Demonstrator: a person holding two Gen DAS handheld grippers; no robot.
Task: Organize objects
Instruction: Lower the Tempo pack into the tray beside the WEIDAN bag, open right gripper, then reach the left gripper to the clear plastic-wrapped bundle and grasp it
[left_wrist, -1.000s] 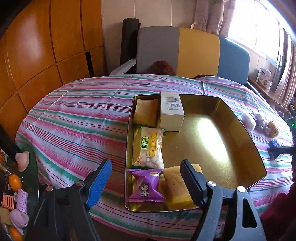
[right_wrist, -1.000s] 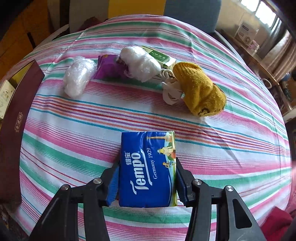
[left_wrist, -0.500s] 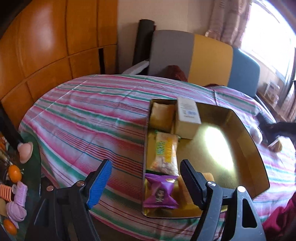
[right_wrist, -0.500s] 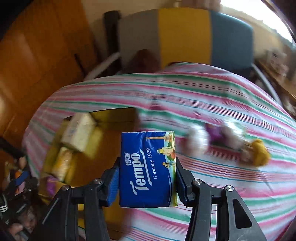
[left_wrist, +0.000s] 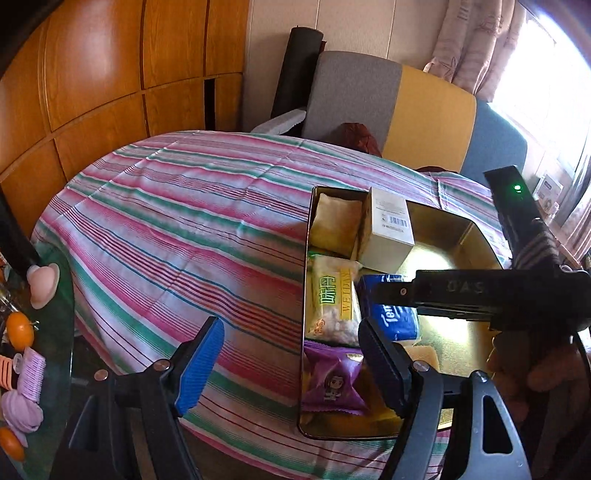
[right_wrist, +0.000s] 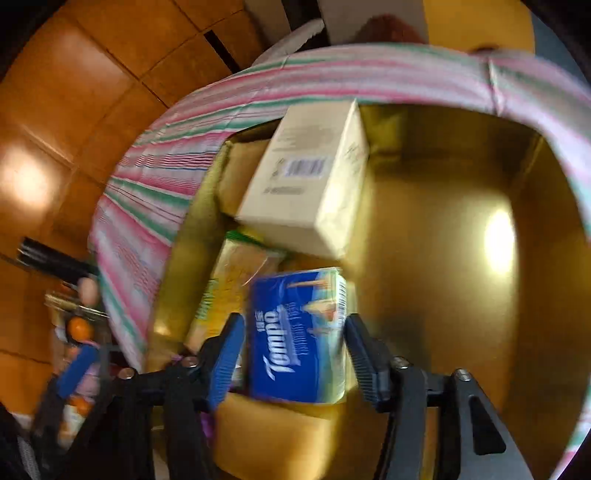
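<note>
1. The blue Tempo tissue pack (right_wrist: 297, 338) sat inside the gold tray (right_wrist: 436, 229), tilted, with its lower edge on a yellowish item at the tray's near end.
2. The right tongs (right_wrist: 295, 354) were around the pack, and their jaws had just been opening: in the right wrist view a narrow gap showed between each blue pad and the pack's sides, so the pads flanked it without pressing. That view was blurred, so the gaps were small to judge.
3. In the left wrist view the right tongs (left_wrist: 391, 295) reached in from the right, across the tray (left_wrist: 476, 236), with a hand (left_wrist: 535, 369) gripping the handle at the right edge.
4. The left tongs (left_wrist: 291, 363) stood wide apart with nothing between them, low over the near edge of the counter (left_wrist: 177, 229), which was covered in a pink, green and white striped cloth. Their right finger overlapped the tray's near left part in the picture.
5. Along the tray's left side lay a purple snack packet (left_wrist: 332, 384) nearest, a yellow WEIDA packet (left_wrist: 332, 295) beyond it, and a pale pouch (left_wrist: 334, 221) at the far corner.
6. A cream box (left_wrist: 389, 230) with a barcode stood just beside the pouch, and the tissue pack (left_wrist: 393, 314) lay just right of the yellow packet.
</note>
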